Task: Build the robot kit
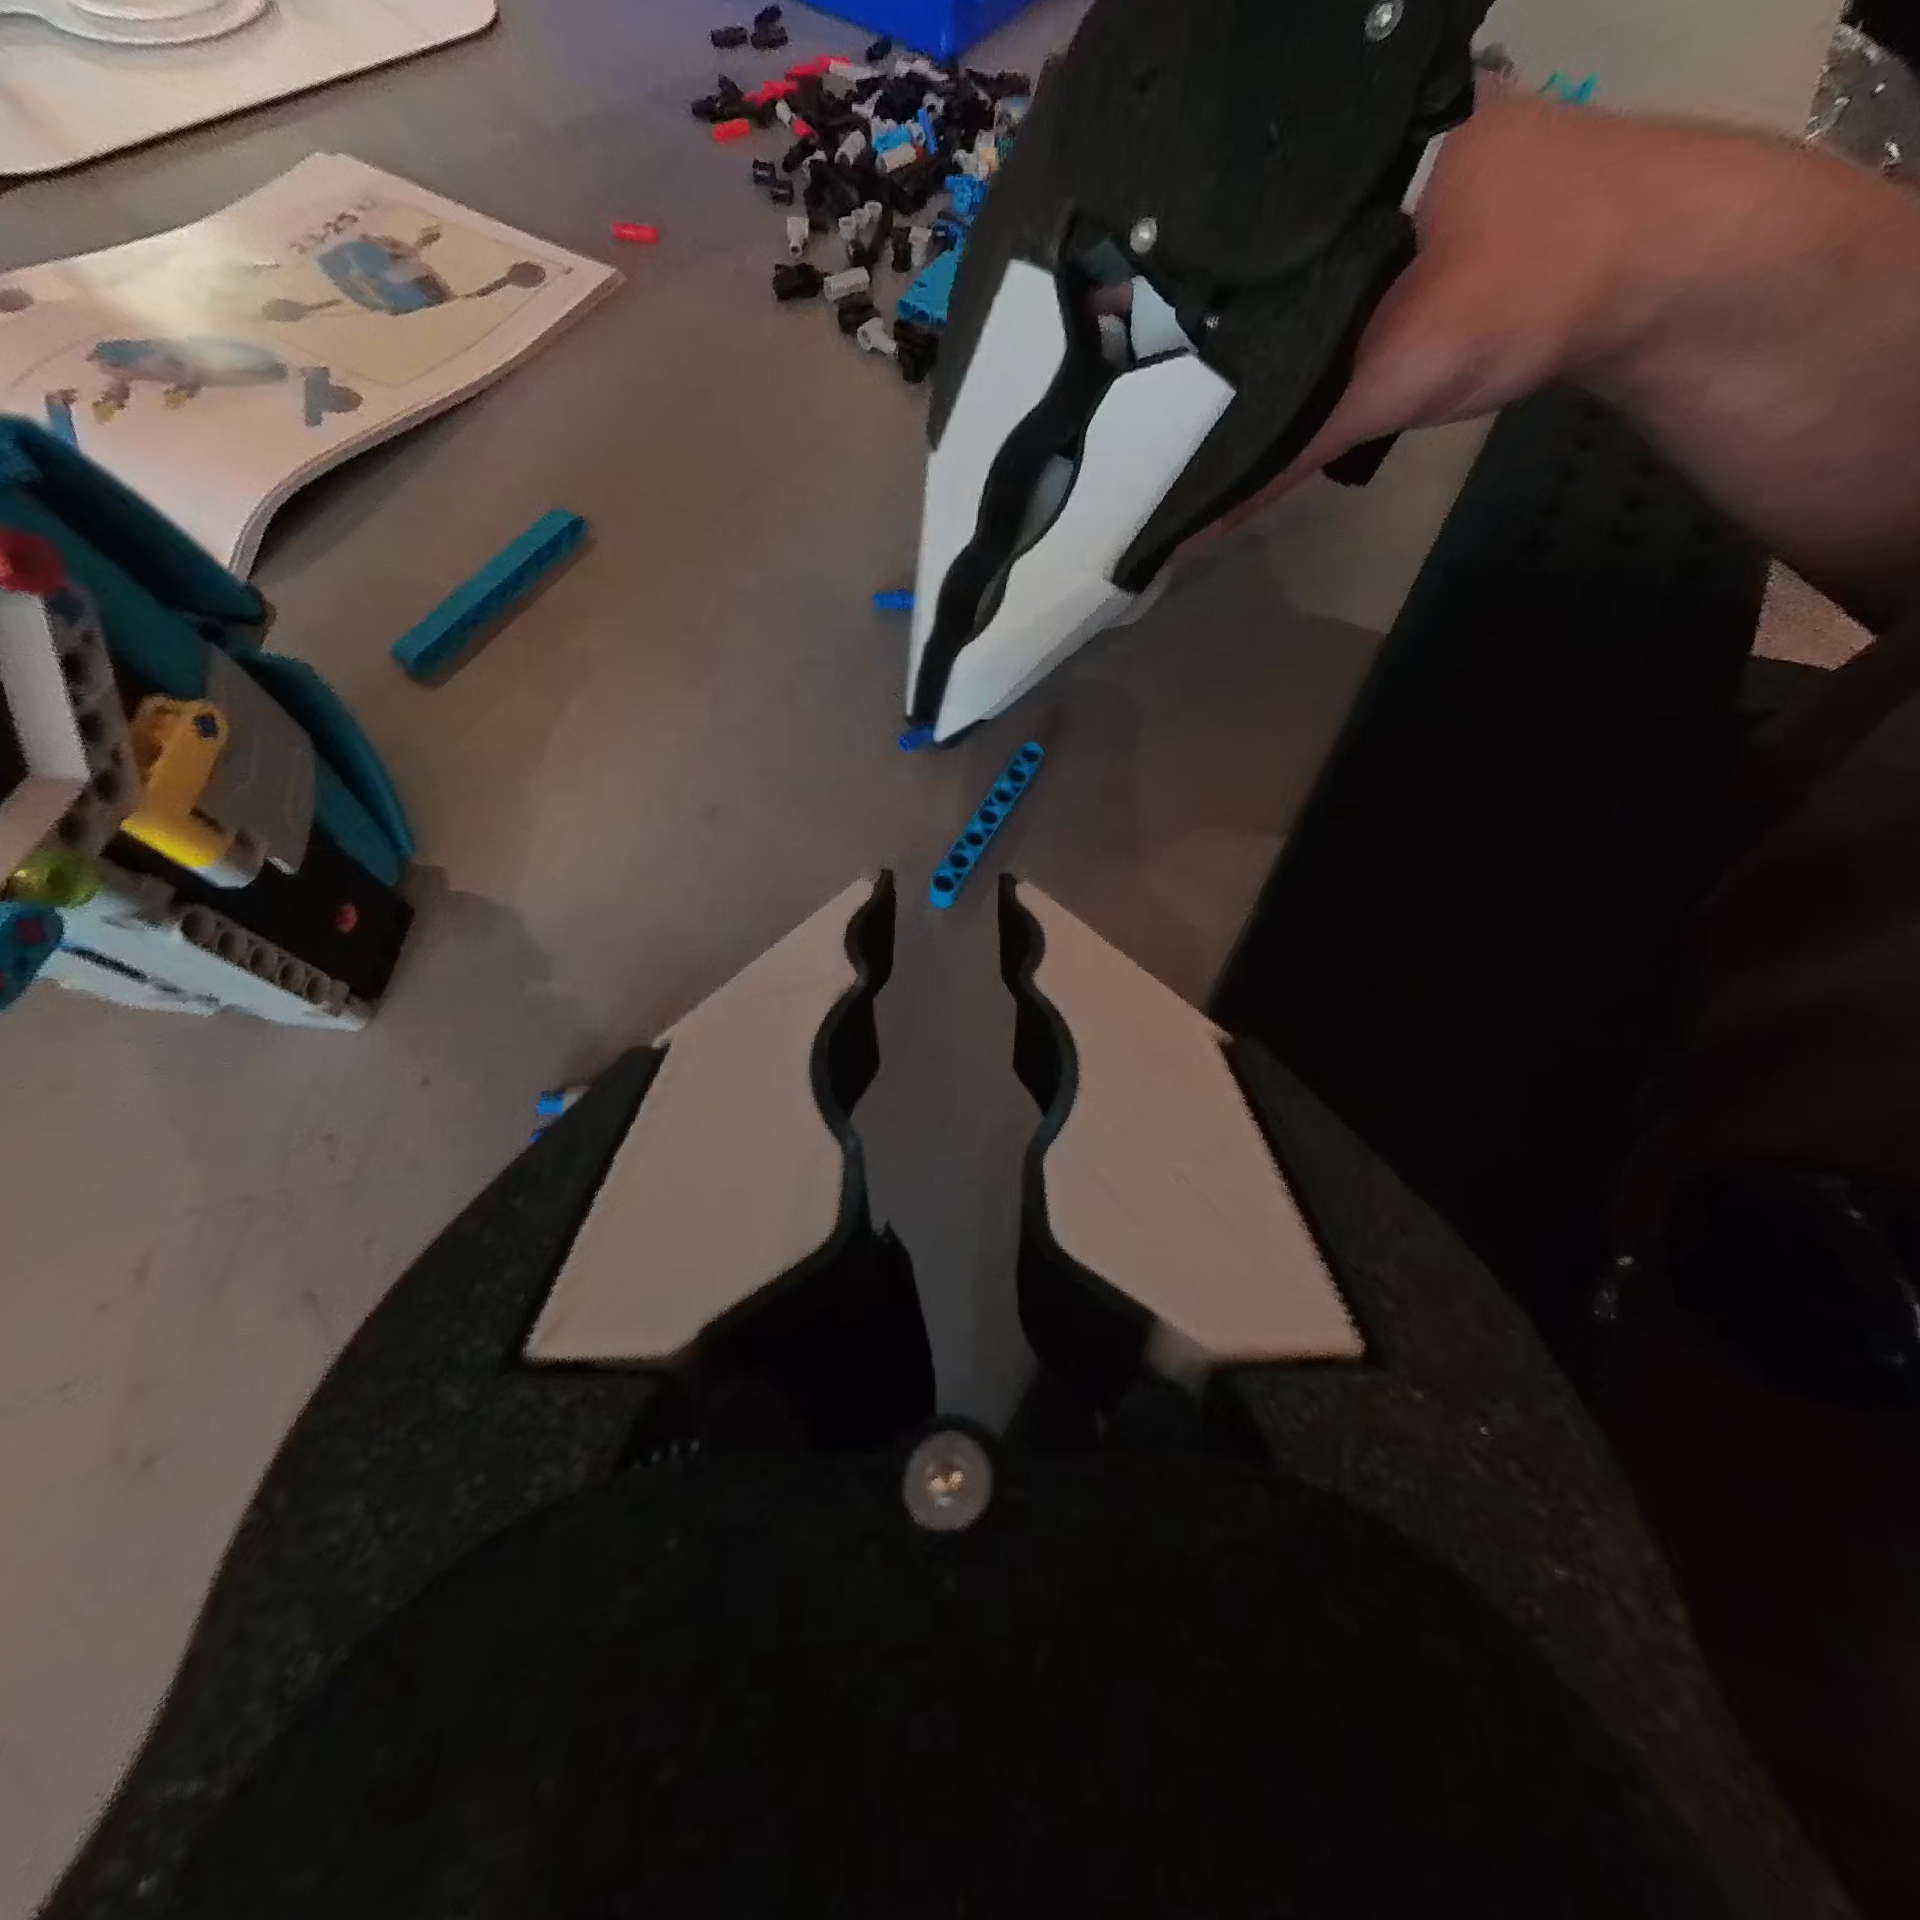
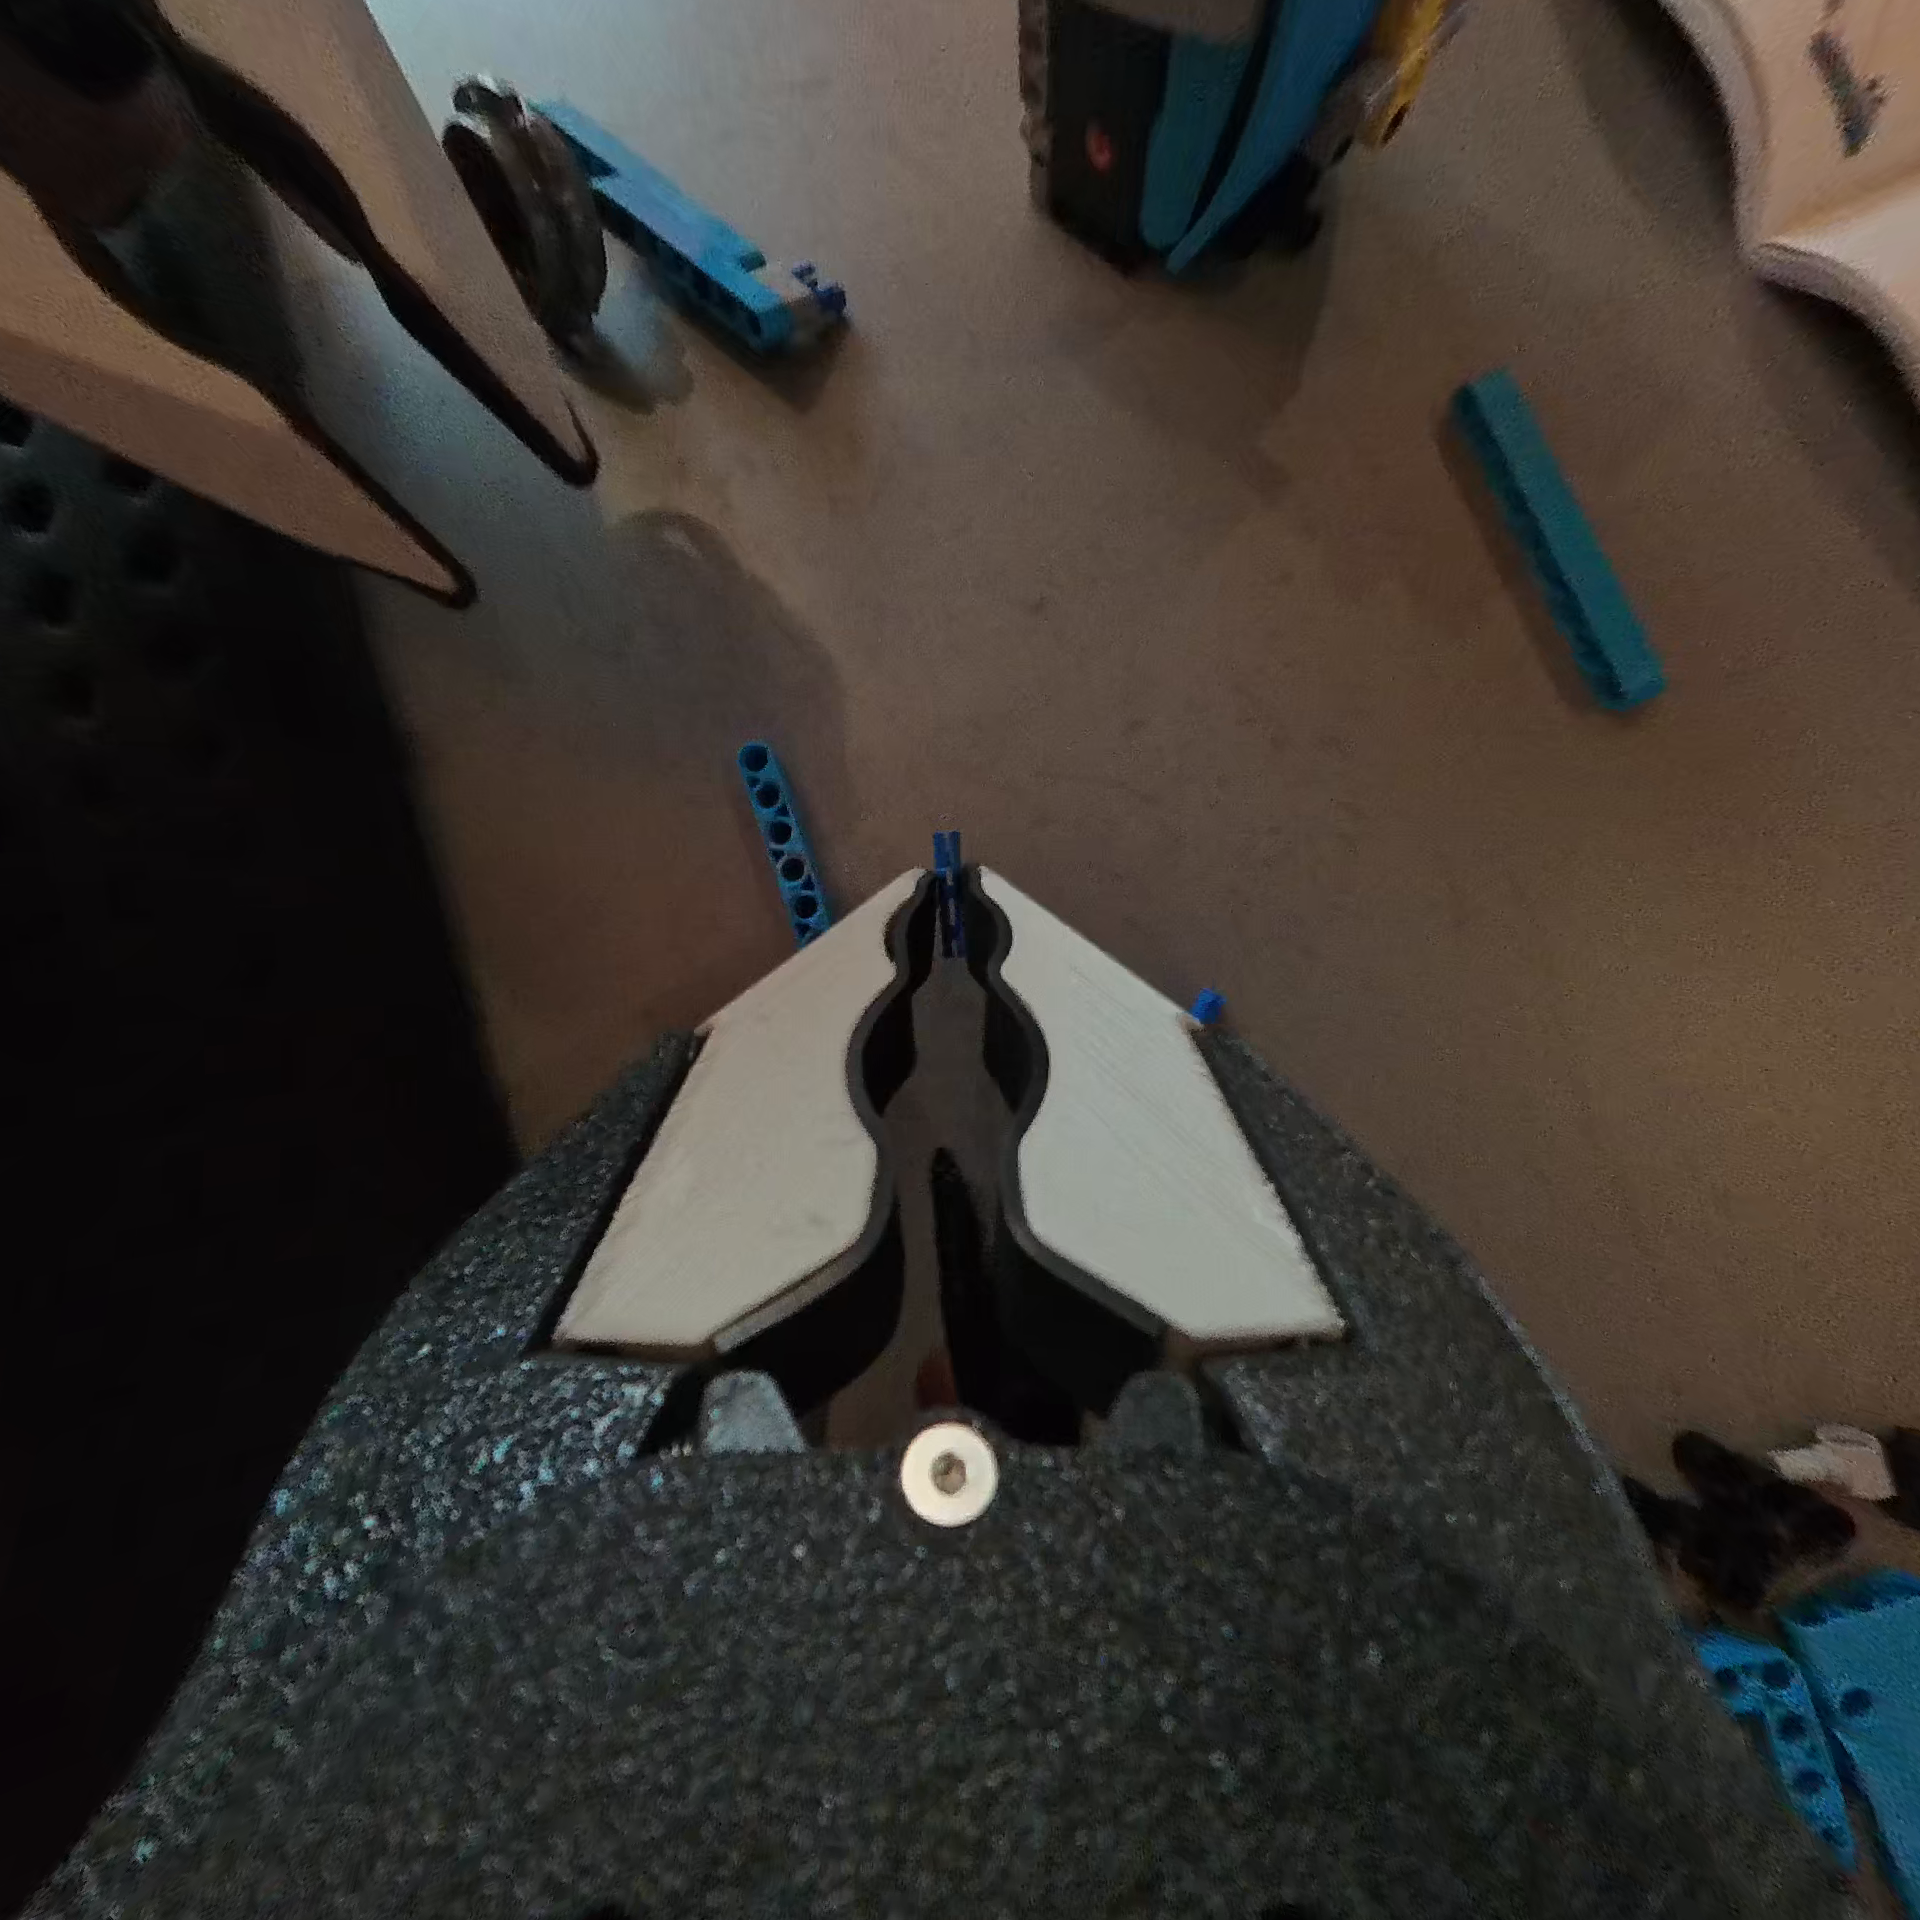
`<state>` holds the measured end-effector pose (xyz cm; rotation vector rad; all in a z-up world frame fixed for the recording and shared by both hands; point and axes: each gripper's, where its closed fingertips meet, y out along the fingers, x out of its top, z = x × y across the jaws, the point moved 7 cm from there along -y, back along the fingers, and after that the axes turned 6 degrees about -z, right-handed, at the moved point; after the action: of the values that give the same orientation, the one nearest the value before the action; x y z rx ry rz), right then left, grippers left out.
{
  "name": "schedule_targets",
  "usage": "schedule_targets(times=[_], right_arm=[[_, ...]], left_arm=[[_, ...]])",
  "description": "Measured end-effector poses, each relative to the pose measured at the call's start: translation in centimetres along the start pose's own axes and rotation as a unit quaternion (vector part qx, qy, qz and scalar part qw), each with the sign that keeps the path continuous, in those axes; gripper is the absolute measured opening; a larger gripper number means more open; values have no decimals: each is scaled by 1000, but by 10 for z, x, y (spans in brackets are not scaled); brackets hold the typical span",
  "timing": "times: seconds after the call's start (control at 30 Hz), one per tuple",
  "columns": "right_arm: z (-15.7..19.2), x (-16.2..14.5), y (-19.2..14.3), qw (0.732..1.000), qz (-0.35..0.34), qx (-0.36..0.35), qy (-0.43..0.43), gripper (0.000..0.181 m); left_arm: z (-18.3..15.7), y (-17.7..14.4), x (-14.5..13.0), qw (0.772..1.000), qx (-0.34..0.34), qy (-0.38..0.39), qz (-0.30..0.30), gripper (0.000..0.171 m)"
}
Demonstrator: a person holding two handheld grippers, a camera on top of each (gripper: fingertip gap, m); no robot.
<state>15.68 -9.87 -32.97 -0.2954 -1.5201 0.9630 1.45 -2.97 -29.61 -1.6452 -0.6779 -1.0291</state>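
1. The right tongs pinch a small blue pin at their tips, low over the worktop.
2. The left tongs are spread and empty; a blue holed beam lies just ahead.
3. A half-built model sits well left.

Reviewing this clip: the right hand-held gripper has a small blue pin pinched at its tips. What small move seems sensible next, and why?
Probably lift the right hand-held gripper slightly off the table: it is shut on the small blue pin, tips low. The blue holed beam lies just ahead of the open left hand-held gripper.
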Motion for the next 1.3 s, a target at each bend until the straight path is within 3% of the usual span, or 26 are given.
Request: schedule_targets(times=[0.07, 0.33, 0.43, 0.53, 0.6, 0.7, 0.8, 1.0, 1.23, 1.3], right_arm=[[0, -6, 5, 1000, 19, -3, -4, 5], [0, -9, 4, 1000, -16, -13, 11, 5], [4, -7, 0, 999, -28, -29, -1, 15], [8, 1, -12, 994, -89, -56, -13, 16], [6, 5, -22, 986, -139, -94, -11, 26], [-5, 5, -32, 964, -214, -153, 38, 49], [-7, 2, -31, 952, -250, -144, 100, 56], [10, 7, -36, 954, -207, -189, 104, 41], [41, 3, -46, 950, -136, -257, 116, 34], [45, -4, -43, 944, -151, -257, 138, 27]], left_arm=[[4, -2, -2, 1000, 6, -3, 3, 19], [11, 2, -2, 1000, 5, -5, 0, 20], [12, 1, -3, 1000, 11, -4, -6, 20], [16, -3, -2, 999, 22, -8, -27, 20], [18, -5, 0, 999, 24, -7, -41, 20], [21, -6, 0, 999, 26, 1, -47, 20], [22, -7, 0, 998, 24, 8, -57, 20], [23, -10, -10, 996, 17, 49, -69, 20], [33, -22, -8, 992, 40, 27, -115, 20], [35, -24, -8, 992, 39, 18, -121, 20]])
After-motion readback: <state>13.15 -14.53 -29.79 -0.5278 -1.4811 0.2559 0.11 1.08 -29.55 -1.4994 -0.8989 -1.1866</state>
